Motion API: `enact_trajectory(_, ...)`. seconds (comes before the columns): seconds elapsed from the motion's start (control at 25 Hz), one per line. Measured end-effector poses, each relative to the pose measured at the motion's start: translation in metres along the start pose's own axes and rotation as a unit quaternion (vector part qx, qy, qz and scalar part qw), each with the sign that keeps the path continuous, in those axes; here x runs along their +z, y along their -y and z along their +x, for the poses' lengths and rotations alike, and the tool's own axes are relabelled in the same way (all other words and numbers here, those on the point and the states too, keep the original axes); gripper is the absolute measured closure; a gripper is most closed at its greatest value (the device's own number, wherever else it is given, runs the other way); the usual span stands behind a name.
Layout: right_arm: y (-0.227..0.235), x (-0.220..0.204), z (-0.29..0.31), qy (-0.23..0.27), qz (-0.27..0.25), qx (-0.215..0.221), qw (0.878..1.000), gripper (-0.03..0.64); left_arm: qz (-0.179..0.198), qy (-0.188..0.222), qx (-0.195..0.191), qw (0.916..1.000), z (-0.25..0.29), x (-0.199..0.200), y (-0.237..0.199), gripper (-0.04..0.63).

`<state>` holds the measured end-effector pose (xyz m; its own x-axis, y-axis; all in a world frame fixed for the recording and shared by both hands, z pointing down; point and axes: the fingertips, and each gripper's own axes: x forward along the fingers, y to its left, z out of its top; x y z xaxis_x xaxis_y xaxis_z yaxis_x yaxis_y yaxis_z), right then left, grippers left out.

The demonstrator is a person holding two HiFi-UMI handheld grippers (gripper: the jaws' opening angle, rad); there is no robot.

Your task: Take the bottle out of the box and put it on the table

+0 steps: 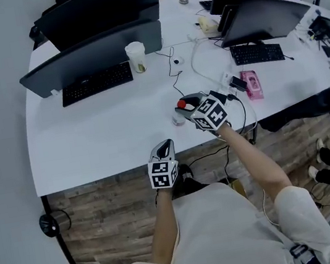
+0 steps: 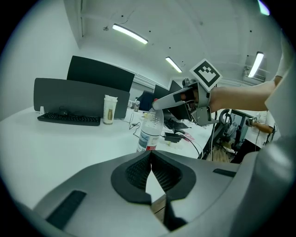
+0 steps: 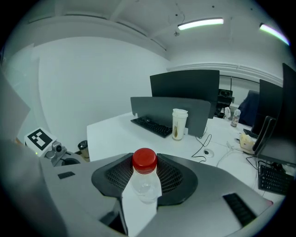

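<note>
While bottle seems to stand upright on white surface, right hand-held gripper clamps it at red cap, likely to stop tipping. Left hand-held gripper empty, jaws together, near surface edge, out of way.

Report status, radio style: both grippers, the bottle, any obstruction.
Left gripper shut, empty, at the table edge. Right gripper shut on bottle at the cap; bottle upright over table. Black cable close behind; no box in view.
</note>
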<state>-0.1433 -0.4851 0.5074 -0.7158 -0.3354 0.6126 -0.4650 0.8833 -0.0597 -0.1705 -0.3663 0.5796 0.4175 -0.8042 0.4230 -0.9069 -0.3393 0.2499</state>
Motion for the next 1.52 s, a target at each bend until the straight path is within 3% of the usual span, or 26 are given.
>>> enact_trajectory(0.24, 0.004, 0.000, 0.001, 0.037, 0.027, -0.039, 0.998, 0.427, -0.002, -0.001, -0.003, 1.0000, 0.001, 0.001, 0.000, 0.580)
enact_trajectory(0.4, 0.005, -0.003, 0.001, 0.037, 0.043, -0.064, 0.996, 0.383, -0.001, 0.007, -0.002, 1.0000, -0.004, 0.011, -0.005, 0.580)
enact_trajectory(0.56, 0.007, -0.004, -0.003, 0.045, 0.063, -0.091, 0.993, 0.364, 0.018, 0.002, -0.008, 0.9998, -0.003, 0.011, -0.006, 0.580)
enact_trajectory(0.8, -0.003, -0.007, -0.021, 0.061, 0.098, -0.110, 0.987, 0.351, 0.018, 0.021, -0.006, 0.9996, -0.015, 0.031, -0.006, 0.580)
enact_trajectory(1.04, -0.029, -0.022, -0.043, 0.077, 0.109, -0.144, 0.981, 0.353, 0.011, 0.031, -0.007, 0.9994, -0.034, 0.030, 0.000, 0.580)
enact_trajectory(1.52, -0.096, -0.069, -0.087, 0.132, 0.194, -0.154, 0.960, 0.353, 0.029, 0.035, -0.021, 0.9988, -0.078, 0.013, 0.026, 0.580)
